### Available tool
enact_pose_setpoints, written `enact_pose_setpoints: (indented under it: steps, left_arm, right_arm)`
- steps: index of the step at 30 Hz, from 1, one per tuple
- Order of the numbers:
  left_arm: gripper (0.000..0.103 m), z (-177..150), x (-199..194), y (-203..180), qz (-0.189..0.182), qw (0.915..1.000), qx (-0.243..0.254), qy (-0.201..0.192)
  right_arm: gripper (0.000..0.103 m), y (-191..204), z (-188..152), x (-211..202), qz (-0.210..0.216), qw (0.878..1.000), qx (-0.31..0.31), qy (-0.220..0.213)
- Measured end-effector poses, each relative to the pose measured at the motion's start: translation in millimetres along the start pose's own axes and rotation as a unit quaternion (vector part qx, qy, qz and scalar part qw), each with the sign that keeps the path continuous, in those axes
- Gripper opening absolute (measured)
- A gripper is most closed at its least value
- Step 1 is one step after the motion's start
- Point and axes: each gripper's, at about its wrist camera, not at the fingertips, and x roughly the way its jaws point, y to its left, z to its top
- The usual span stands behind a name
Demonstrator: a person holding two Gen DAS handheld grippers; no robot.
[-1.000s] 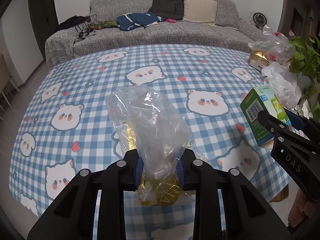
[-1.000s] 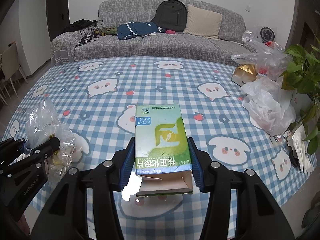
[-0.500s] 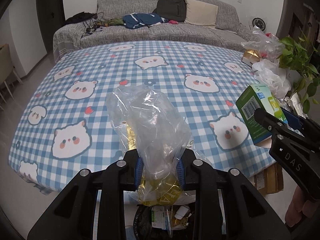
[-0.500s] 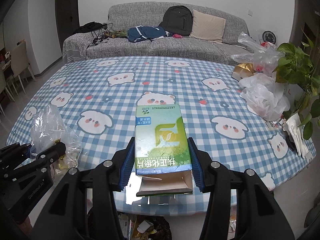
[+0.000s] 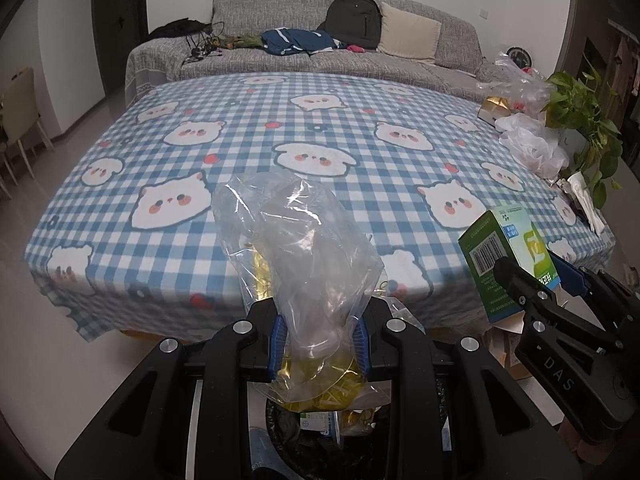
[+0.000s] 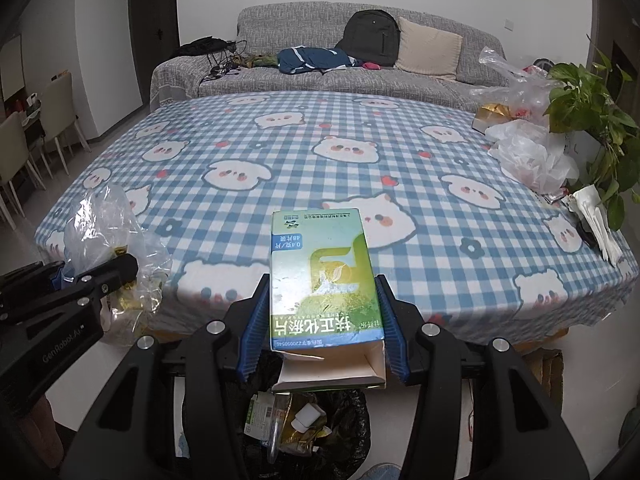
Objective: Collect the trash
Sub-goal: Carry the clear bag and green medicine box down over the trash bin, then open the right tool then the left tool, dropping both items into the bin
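Observation:
My left gripper point(image 5: 319, 340) is shut on a crumpled clear plastic bag point(image 5: 300, 256) with gold wrappers inside. It hangs above a black-lined trash bin point(image 5: 320, 432) on the floor in front of the table. My right gripper point(image 6: 322, 320) is shut on a green and white carton point(image 6: 322, 280) with its near flap open. It is held over the same bin point(image 6: 308, 424), which holds several pieces of trash. The carton point(image 5: 504, 256) and right gripper point(image 5: 560, 312) also show at the right of the left wrist view. The bag point(image 6: 108, 236) shows at the left of the right wrist view.
The table has a blue checked cloth with animal faces point(image 6: 320, 152). At its right edge lie plastic bags point(image 6: 528, 156), a gold box point(image 6: 490, 114), papers and a potted plant point(image 6: 592, 120). A grey sofa point(image 6: 360, 68) stands behind. Chairs point(image 6: 24, 148) stand at left.
Both grippers have pulled back from over the table to beyond its near edge with their loads. The trash bin has come into view below them.

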Motion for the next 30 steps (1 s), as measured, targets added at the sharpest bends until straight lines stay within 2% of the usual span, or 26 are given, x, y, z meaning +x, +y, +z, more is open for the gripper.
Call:
enact_pose_setpoints:
  steps: [7,16,24,30]
  left_arm:
    - [0.027,-48.1,4.5,10.4,0.008,0.9998,0.002,0.02]
    - [0.027,-103.0,32.2,13.4,0.012,0.9988,-0.006,0.048]
    - [0.027,-136.9,64.7,27.3,0.031,0.9967,-0.017,0.073]
    - [0.028,-144.6,71.3,36.3,0.035,0.9958,-0.028,0.08]
  right_arm:
    - [0.048,8.8,-55.3,5.7,-0.003,1.0,-0.014,0.026]
    - [0.048,21.5,-103.3,27.2,0.004,0.998,-0.012,0.058]
    - [0.048,37.5,-134.8,65.5,0.008,0.994,-0.021,0.106]
    - [0.051,46.9,-140.9,77.5,0.014,0.993,-0.028,0.116]
